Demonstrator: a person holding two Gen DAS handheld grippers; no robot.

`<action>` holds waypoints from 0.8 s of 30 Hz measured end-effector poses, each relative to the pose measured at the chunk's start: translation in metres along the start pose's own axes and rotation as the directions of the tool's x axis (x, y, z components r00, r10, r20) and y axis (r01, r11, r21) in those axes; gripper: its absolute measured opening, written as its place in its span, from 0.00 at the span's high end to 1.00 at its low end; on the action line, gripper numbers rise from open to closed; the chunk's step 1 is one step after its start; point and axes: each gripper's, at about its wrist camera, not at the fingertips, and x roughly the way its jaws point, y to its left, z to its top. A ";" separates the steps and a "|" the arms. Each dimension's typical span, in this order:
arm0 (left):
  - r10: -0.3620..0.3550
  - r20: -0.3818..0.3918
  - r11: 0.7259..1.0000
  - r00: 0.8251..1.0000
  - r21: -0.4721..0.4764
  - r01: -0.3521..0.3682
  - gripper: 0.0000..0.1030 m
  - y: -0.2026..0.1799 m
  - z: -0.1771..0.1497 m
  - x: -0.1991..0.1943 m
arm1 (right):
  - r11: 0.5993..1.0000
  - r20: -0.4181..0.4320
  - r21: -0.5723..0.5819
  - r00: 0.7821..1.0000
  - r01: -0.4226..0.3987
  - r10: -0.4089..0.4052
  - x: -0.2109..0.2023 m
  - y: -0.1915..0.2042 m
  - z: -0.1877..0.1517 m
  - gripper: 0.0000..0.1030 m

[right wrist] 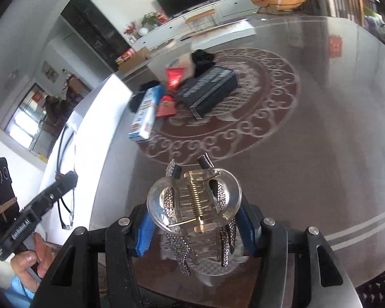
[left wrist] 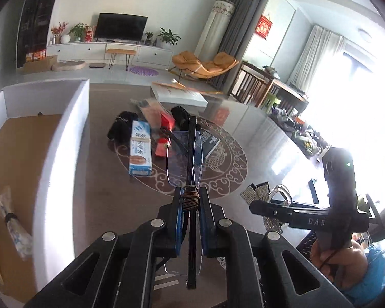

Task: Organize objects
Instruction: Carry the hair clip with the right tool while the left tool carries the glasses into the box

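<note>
1. Left wrist view: the left gripper (left wrist: 190,200) is clamping folded glasses (left wrist: 186,159) edge-on, their long axis running straight ahead between the fingers, above the table (left wrist: 110,200).
2. The box (left wrist: 56,159) is lying just left of that gripper, its white wall nearest; the left arm is likely the closer one for a drop.
3. Right wrist view: the right gripper (right wrist: 195,220) is gripping a clear hair clip (right wrist: 195,200), well right of the box (right wrist: 89,133).
</note>
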 end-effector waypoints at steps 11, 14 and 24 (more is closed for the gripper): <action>0.336 0.035 0.931 0.941 -0.166 -0.326 0.90 0.137 0.024 -0.091 | 0.895 -0.099 -0.368 0.967 -0.254 0.234 0.032 0.202 0.034 0.46; 0.427 -0.030 0.880 0.904 -0.218 -0.423 0.90 0.179 0.010 -0.095 | 0.839 -0.162 -0.448 0.951 -0.308 0.262 0.054 0.259 0.033 0.46; 0.644 -0.226 0.661 0.731 -0.317 -0.680 0.19 0.242 -0.030 -0.086 | 0.749 -0.306 -0.590 0.942 -0.301 0.137 0.142 0.328 -0.014 0.35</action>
